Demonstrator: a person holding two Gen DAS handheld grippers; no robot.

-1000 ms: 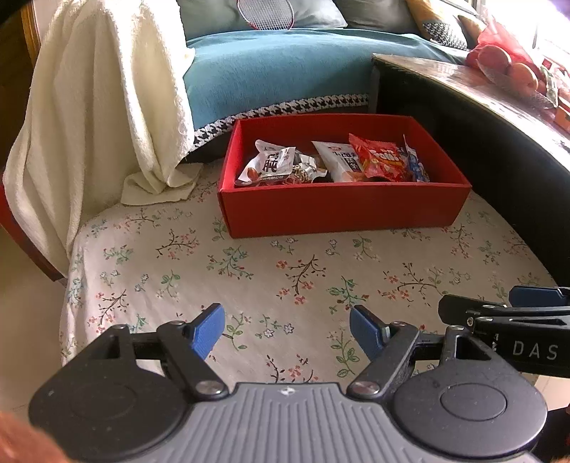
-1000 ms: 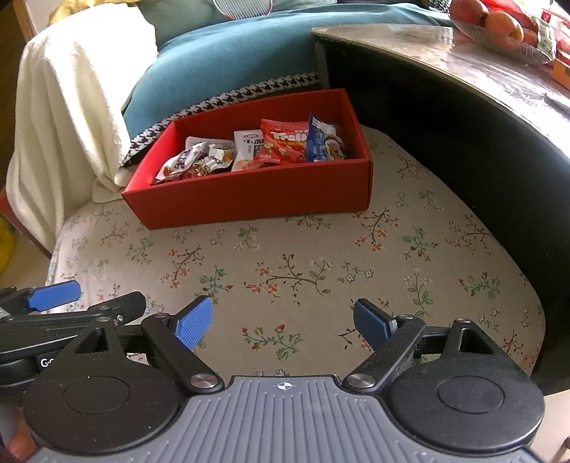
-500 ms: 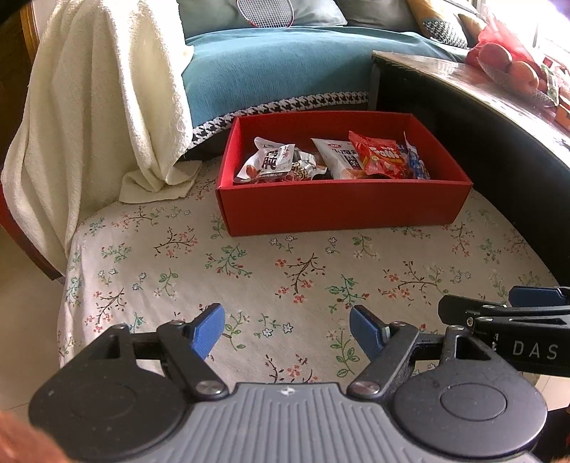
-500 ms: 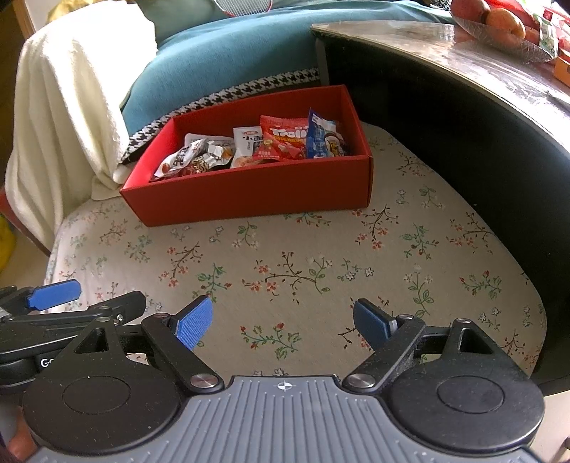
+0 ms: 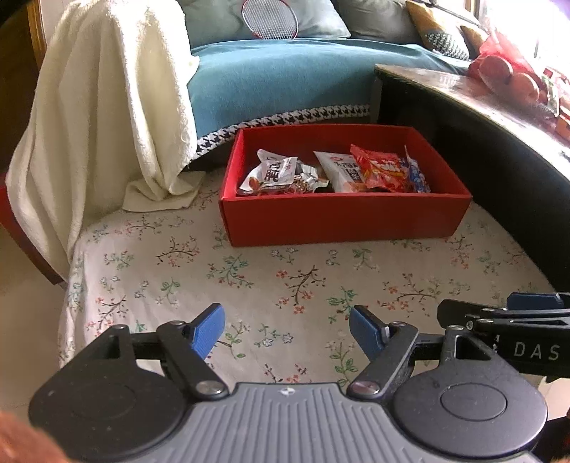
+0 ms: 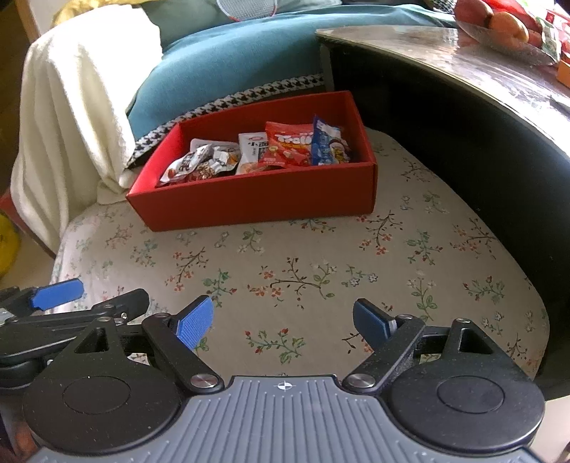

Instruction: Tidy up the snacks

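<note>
A red box (image 5: 342, 220) sits at the far side of a floral cushion (image 5: 249, 285) and holds several snack packets: a silver-white one (image 5: 272, 172), a white one (image 5: 338, 171), a red one (image 5: 383, 169) and a blue one (image 5: 415, 174). It also shows in the right wrist view (image 6: 256, 199), with the red packet (image 6: 290, 147) and blue packet (image 6: 326, 146) standing inside. My left gripper (image 5: 286, 329) is open and empty, low over the cushion's near part. My right gripper (image 6: 283, 322) is open and empty beside it, and the left gripper (image 6: 57, 295) shows at its left.
A cream towel (image 5: 99, 117) hangs at the left. A teal sofa cushion (image 5: 278, 82) with a racket (image 5: 269, 17) lies behind the box. A dark table (image 6: 463, 117) with a fruit bowl (image 6: 506, 32) stands close on the right.
Both views have drifted slightly; the box sits a touch higher and farther in frame. The grippers stay open and empty.
</note>
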